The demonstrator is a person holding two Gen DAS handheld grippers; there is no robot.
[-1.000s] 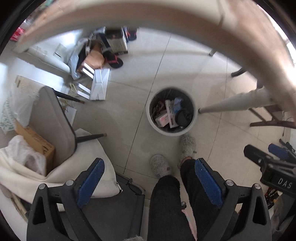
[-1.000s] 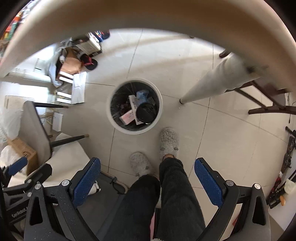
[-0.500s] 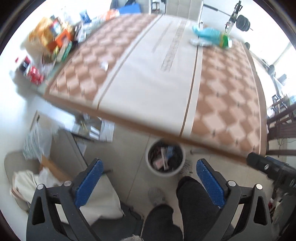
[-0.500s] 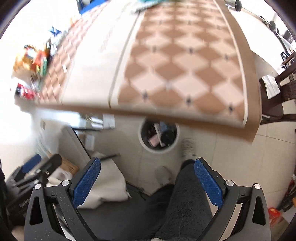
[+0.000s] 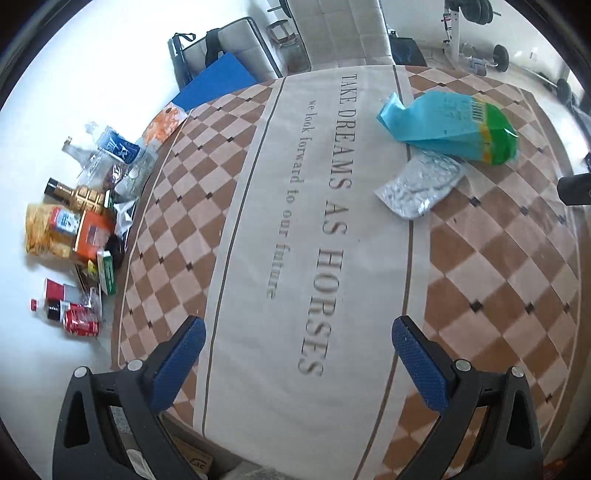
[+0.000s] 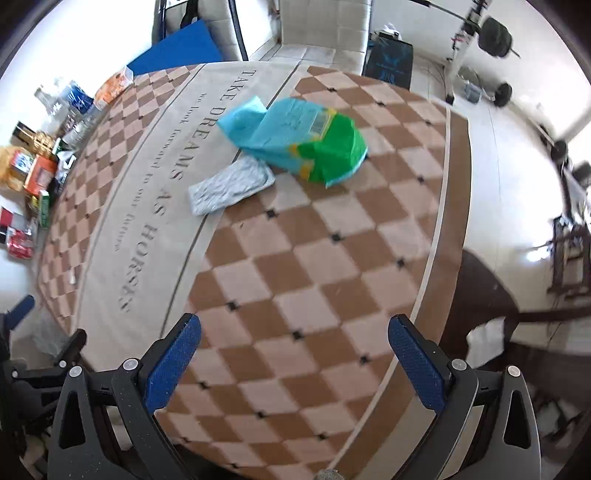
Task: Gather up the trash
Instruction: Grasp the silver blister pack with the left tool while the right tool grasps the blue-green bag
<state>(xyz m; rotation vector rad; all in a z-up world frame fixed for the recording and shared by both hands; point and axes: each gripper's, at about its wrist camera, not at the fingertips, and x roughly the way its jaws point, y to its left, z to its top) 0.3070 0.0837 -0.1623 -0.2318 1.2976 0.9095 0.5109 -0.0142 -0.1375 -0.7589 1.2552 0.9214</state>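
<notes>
A crumpled blue and green plastic bag lies on the far part of the checkered tablecloth. A silver foil wrapper lies just in front of it, partly under it. Both show in the right wrist view too, the bag and the wrapper. My left gripper is open and empty above the near table edge. My right gripper is open and empty, also near the front edge, well short of the trash.
Bottles, snack packs and boxes crowd the table's left edge, with a red can. A blue board and chairs stand behind the table. A dark wooden chair stands to the right.
Both grippers have risen from under the table, where they looked down at the floor bin, to above the tabletop. The bin and my legs have left view. Both stay open.
</notes>
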